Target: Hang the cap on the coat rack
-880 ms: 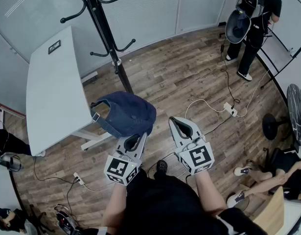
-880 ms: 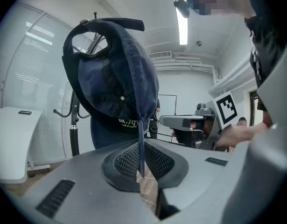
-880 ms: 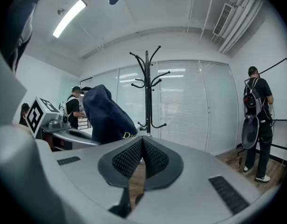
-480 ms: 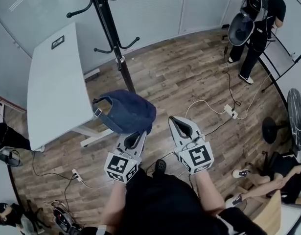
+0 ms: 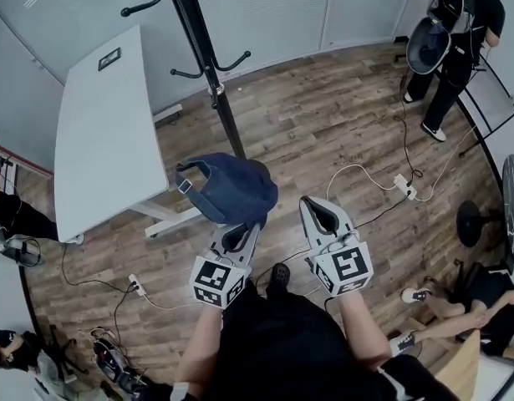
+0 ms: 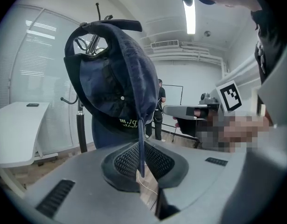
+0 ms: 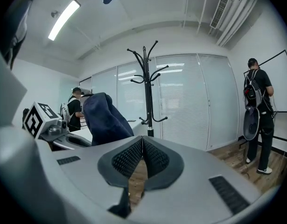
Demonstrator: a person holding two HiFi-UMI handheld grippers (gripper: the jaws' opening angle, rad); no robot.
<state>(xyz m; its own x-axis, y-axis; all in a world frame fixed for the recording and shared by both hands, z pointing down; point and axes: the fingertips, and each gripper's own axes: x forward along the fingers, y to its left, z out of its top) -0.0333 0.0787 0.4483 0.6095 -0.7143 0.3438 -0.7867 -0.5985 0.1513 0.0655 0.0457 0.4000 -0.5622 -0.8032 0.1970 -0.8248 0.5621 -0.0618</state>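
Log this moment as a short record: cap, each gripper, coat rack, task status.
cap: dark blue, held up off the floor, not on any hook
left gripper: shut on the cap's edge
right gripper: shut, nothing between its jaws
coat rack: black, standing beside the white table, beyond the cap
status: cap not yet hung

Head view steeply down; gripper views share coat rack [image 7: 146,92].
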